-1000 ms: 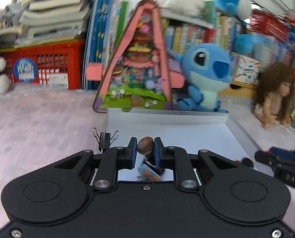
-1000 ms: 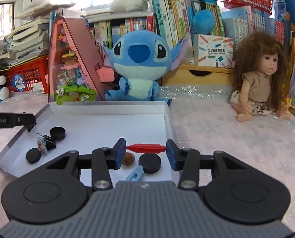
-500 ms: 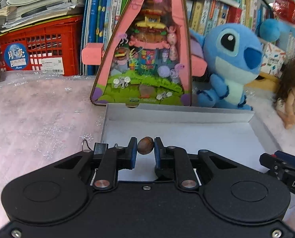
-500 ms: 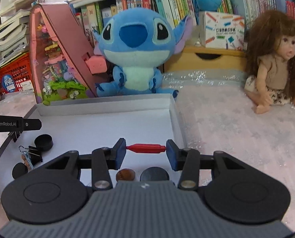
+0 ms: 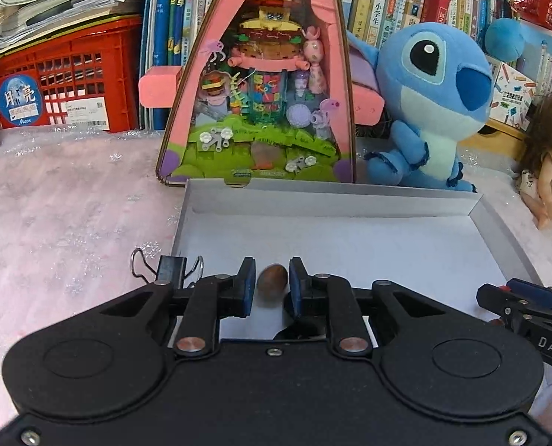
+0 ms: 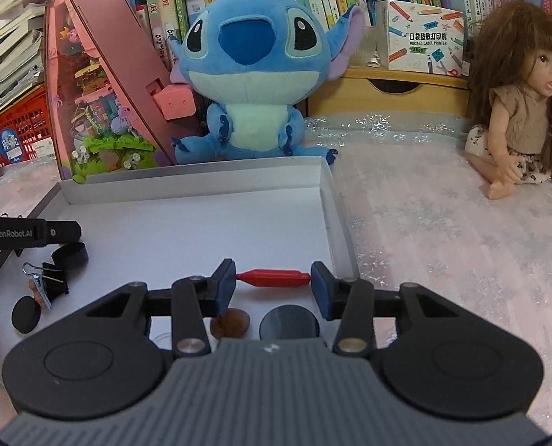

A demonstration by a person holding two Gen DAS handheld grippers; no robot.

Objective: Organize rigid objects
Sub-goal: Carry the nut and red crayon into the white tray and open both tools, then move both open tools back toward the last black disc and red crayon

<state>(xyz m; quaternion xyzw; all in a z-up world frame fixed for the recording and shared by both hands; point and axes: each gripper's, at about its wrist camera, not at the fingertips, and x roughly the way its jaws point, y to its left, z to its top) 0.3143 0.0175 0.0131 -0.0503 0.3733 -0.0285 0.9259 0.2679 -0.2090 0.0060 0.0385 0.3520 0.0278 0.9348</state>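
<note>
My left gripper (image 5: 272,282) is shut on a small brown oval piece (image 5: 273,279), held over the near left part of the white tray (image 5: 331,200). My right gripper (image 6: 273,279) is shut on a red stick-shaped piece (image 6: 274,278), gripped end to end, over the tray's near right corner (image 6: 328,193). Below it in the tray lie a brown disc (image 6: 230,323) and a black disc (image 6: 289,325). At the tray's left lie a black binder clip (image 6: 51,282), a black cap (image 6: 71,254) and another black disc (image 6: 25,314).
A binder clip (image 5: 166,265) sits at the tray's left rim. Behind the tray stand a pink triangular toy box (image 5: 265,85) and a blue plush (image 6: 253,70). A doll (image 6: 517,111) sits to the right. A red crate (image 5: 60,81) and books line the back.
Both grippers have moved forward over the tray, holding their pieces. The plush and toy box look nearer and the tray's near contents have slipped under the grippers.
</note>
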